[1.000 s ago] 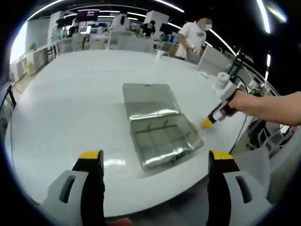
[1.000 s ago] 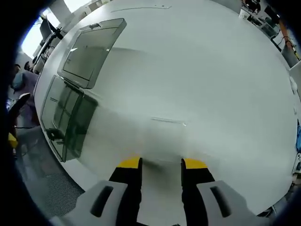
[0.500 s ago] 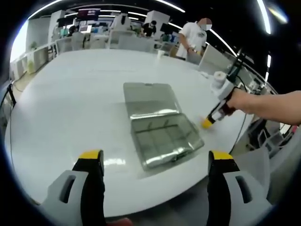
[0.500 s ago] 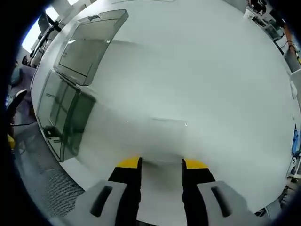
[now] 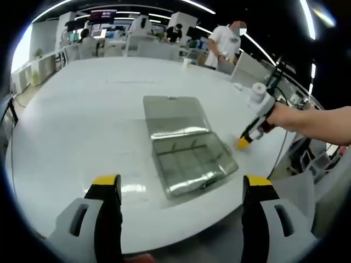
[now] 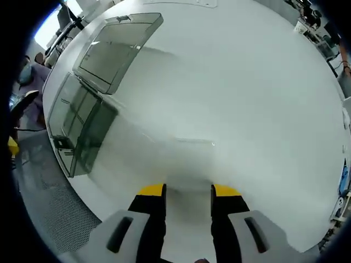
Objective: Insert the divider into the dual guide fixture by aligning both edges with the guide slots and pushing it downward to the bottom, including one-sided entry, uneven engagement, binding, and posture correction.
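Note:
A clear plastic compartment box lies open on the white table (image 5: pixel 82 120), with its lid (image 5: pixel 173 115) flat behind the divided base (image 5: pixel 189 164). My left gripper (image 5: pixel 181 183) hovers near the table's front edge, short of the box, open and holding nothing. A hand holds my right gripper (image 5: pixel 248 138) just right of the box, its yellow tip low over the table. In the right gripper view the box base (image 6: pixel 79 129) and lid (image 6: pixel 118 49) sit to the left. A thin clear divider (image 6: pixel 194 141) lies flat on the table just ahead of my right gripper (image 6: pixel 188 190), which is open.
A person in a white shirt (image 5: pixel 225 44) stands beyond the table's far side, near a small white cup (image 5: pixel 186 62). Desks and chairs fill the room behind. A seated person (image 6: pixel 24 82) is at the table's edge in the right gripper view.
The right gripper's camera has shifted slightly, so the box sits a little further right in its view. The left gripper and the box have not moved.

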`<action>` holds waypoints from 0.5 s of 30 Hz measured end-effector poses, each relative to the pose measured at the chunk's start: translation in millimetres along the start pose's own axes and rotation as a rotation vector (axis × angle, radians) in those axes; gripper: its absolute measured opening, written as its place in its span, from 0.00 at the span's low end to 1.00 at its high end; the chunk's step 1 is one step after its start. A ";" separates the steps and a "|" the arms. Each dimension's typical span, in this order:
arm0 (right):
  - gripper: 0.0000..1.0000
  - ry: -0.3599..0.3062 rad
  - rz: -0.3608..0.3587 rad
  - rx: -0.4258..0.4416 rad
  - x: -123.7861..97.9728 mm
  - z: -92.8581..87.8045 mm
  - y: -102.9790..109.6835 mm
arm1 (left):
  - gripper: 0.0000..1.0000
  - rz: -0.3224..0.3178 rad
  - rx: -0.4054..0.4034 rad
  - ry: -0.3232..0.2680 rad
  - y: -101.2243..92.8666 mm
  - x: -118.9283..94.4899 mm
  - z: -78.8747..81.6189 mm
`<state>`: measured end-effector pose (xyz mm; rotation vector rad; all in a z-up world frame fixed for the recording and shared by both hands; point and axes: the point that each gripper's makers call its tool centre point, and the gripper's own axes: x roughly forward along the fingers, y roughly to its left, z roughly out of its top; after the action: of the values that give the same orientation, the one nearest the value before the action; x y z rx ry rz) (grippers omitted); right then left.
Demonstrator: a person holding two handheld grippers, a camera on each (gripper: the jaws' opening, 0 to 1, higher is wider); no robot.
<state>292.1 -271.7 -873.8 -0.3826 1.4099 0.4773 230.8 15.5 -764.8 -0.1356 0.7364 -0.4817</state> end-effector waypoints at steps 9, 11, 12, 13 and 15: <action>0.27 -0.009 0.013 -0.023 -8.0 -2.0 7.0 | 0.89 -0.009 0.004 0.005 -1.9 2.2 -0.2; 0.27 -0.013 0.018 -0.028 -10.1 -2.3 8.2 | 0.89 -0.014 0.004 0.004 -3.4 3.0 0.4; 0.27 -0.015 0.016 -0.037 -9.9 -1.8 8.1 | 0.89 -0.017 0.005 0.005 -4.3 3.7 0.5; 0.27 -0.013 0.015 -0.042 -10.7 -2.0 8.9 | 0.89 -0.020 0.006 0.006 -4.9 4.2 0.6; 0.27 -0.016 0.012 -0.062 -12.4 -1.1 9.1 | 0.88 -0.028 0.004 0.011 -6.5 5.6 0.0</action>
<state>285.1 -265.7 -861.4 -0.4193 1.3847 0.5333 231.9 7.2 -766.3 -0.1399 0.7451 -0.5106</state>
